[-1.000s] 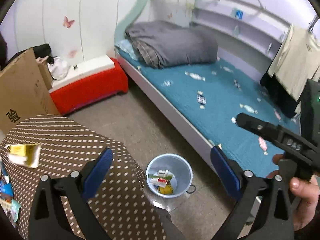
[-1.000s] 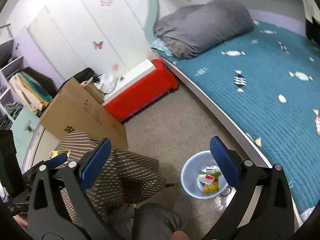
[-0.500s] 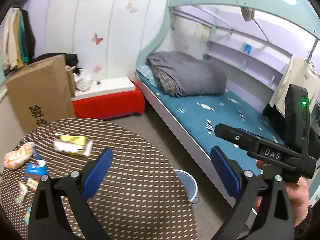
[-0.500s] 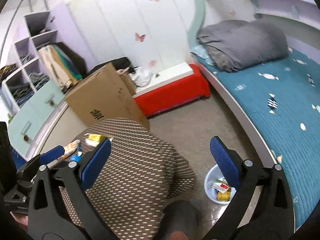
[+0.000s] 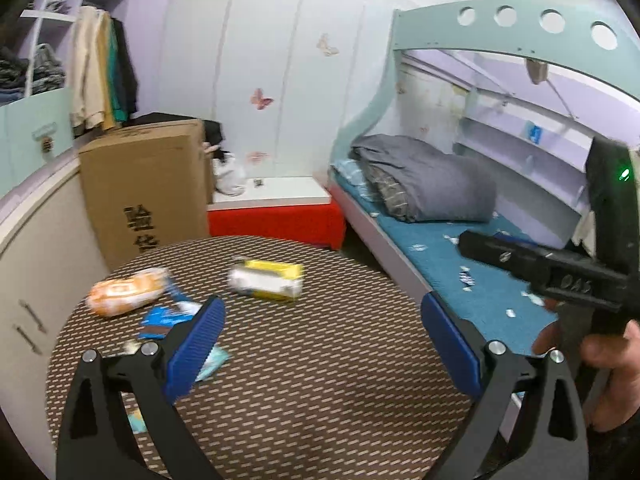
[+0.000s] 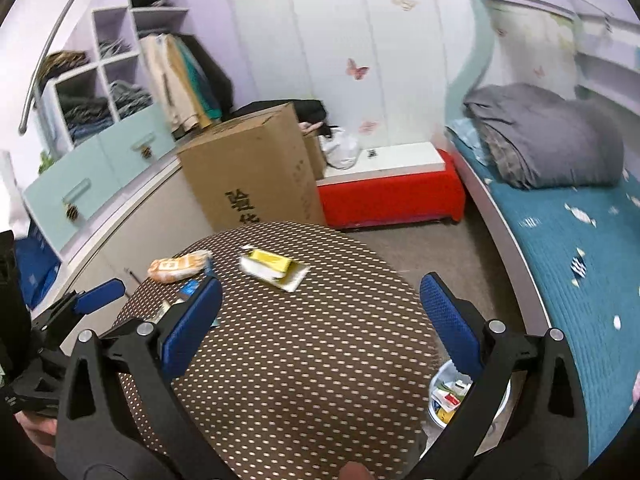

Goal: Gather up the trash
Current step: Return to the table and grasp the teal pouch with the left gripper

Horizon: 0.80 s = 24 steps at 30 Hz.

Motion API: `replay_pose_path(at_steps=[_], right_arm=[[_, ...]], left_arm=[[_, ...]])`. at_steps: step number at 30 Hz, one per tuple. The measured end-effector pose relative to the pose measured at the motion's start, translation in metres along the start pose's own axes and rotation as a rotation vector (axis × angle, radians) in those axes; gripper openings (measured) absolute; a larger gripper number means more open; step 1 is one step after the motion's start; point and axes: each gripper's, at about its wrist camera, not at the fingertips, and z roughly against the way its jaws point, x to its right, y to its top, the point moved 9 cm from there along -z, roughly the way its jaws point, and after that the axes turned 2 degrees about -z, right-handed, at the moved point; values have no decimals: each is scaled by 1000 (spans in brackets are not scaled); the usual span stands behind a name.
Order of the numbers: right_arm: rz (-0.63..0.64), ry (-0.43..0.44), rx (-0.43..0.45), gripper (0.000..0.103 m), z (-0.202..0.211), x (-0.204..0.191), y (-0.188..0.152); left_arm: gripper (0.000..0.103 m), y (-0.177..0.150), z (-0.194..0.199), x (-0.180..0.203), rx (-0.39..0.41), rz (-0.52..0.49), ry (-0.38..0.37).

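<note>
Trash lies on the far left part of the round bench [image 6: 304, 360]: a yellow box [image 6: 274, 268], an orange packet [image 6: 178, 267] beside it, blue wrappers [image 5: 160, 318] nearer. Left tongs [image 5: 320, 336] and right tongs [image 6: 320, 320] gape wide, empty, over bare bench. The bin [image 6: 442, 398] sits on the floor by the bench's right edge.

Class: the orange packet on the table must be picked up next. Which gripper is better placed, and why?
Probably the left gripper: open, and the orange packet lies just beyond its left finger. The right gripper, also open, sits further right, nearer the bin.
</note>
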Motion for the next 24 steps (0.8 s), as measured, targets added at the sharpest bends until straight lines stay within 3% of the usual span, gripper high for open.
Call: replay_pose_path(at_steps=[6, 11, 23, 24], right_arm=[[96, 29, -44, 97, -19, -47, -10], [137, 51, -94, 97, -39, -74, -23], [134, 53, -162, 97, -64, -78, -42], [133, 52, -164, 97, -64, -76, -43]], left_arm=[[96, -23, 11, -57, -13, 40, 72], [96, -52, 5, -95, -69, 34, 115], [95, -102, -62, -123, -249, -64, 106], [90, -104, -67, -123, -261, -67, 99]])
